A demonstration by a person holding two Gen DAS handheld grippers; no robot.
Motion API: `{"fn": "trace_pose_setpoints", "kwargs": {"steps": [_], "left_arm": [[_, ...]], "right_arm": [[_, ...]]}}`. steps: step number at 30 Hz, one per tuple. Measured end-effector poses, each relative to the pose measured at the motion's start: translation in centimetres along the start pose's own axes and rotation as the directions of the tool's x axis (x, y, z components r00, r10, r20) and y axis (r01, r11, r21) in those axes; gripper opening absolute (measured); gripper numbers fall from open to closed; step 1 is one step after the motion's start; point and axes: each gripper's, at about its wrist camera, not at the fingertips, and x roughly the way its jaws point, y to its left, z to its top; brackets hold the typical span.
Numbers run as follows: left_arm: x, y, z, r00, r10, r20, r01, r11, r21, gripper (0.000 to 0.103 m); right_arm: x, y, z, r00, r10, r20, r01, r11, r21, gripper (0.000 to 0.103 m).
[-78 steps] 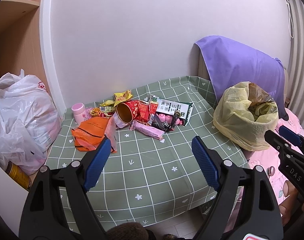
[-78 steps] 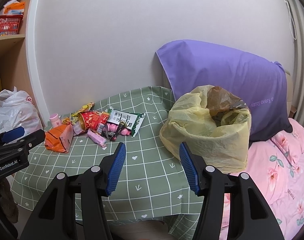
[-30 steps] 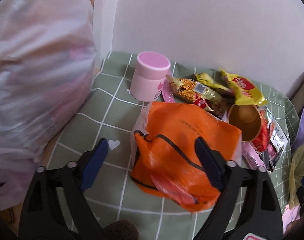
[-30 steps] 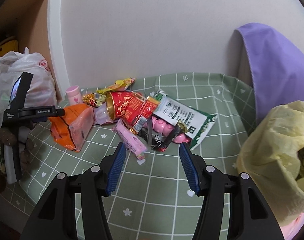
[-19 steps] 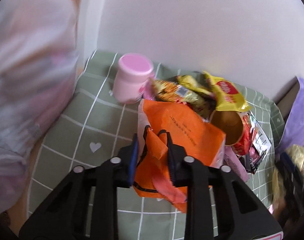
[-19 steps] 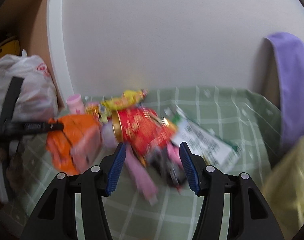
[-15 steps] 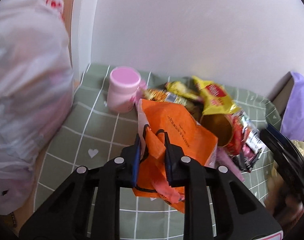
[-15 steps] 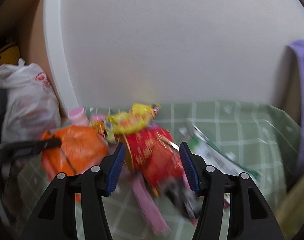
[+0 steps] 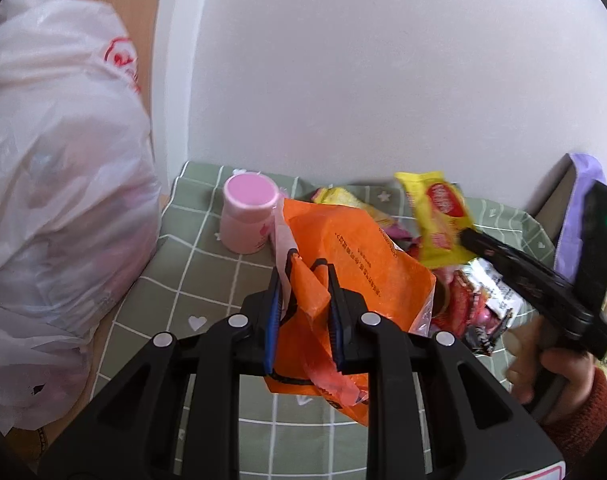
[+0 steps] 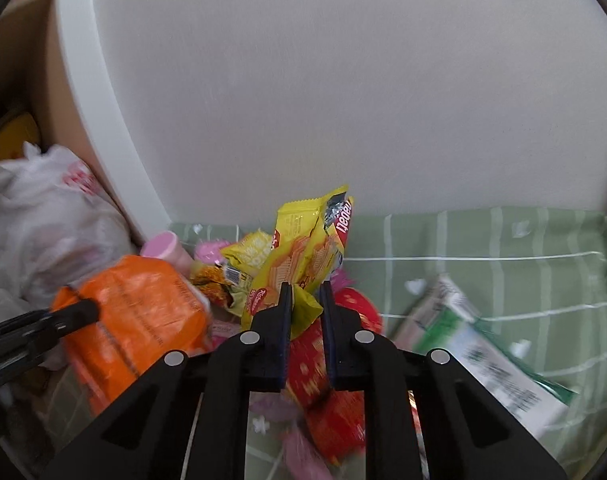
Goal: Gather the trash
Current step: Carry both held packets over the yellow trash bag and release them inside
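Trash lies heaped on the green checked tablecloth [image 9: 207, 264] by the wall. At left, the left gripper [image 9: 303, 300] is clamped on the orange plastic bag [image 9: 355, 256], beside a pink jar [image 9: 249, 212]. Right of it, the right gripper [image 10: 305, 300], jaws just closing, pinches the yellow wafer wrapper [image 10: 303, 252].

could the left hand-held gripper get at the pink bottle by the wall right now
Probably not as things stand: the left hand-held gripper is shut on the orange bag. The pink bottle stands uncovered just beyond, so the path looks free once the bag is dropped.
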Motion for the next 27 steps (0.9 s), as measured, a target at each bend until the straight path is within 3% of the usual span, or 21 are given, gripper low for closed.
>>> {"fn": "trace_pose_setpoints", "kwargs": {"steps": [9,14,19,22,27], "left_arm": [[-5.3,-6.4,-0.6,0.995,-0.072,0.071,0.059,0.983,0.174,0.019],[-6.5,-12.3,-0.4,0.977,-0.199,0.081,0.172,0.95,0.262,0.019],[-6.8,-19.2,-1.3,0.932,-0.36,0.032,0.329,0.884,0.332,0.019],[-7.1,-23.5,-2.1,0.898,-0.44,0.002,0.404,0.827,0.391,0.019],[-7.5,-31.1,-2.3,0.826,-0.563,-0.039,0.508,0.712,0.484,0.019]], "right_arm": [[-14.0,-4.2,-2.8,0.988,-0.089,0.126,0.085,0.996,0.035,0.015],[-21.2,-6.1,-5.4,0.962,-0.203,0.182,0.198,0.979,0.044,0.015],[-28.9,-9.6,-7.8,0.913,-0.337,0.228,0.315,0.94,0.128,0.015],[-33.2,-12.2,-9.2,0.869,-0.431,0.245,0.392,0.9,0.194,0.015],[-37.9,-15.2,-10.7,0.796,-0.55,0.252,0.479,0.827,0.293,0.015]]}}
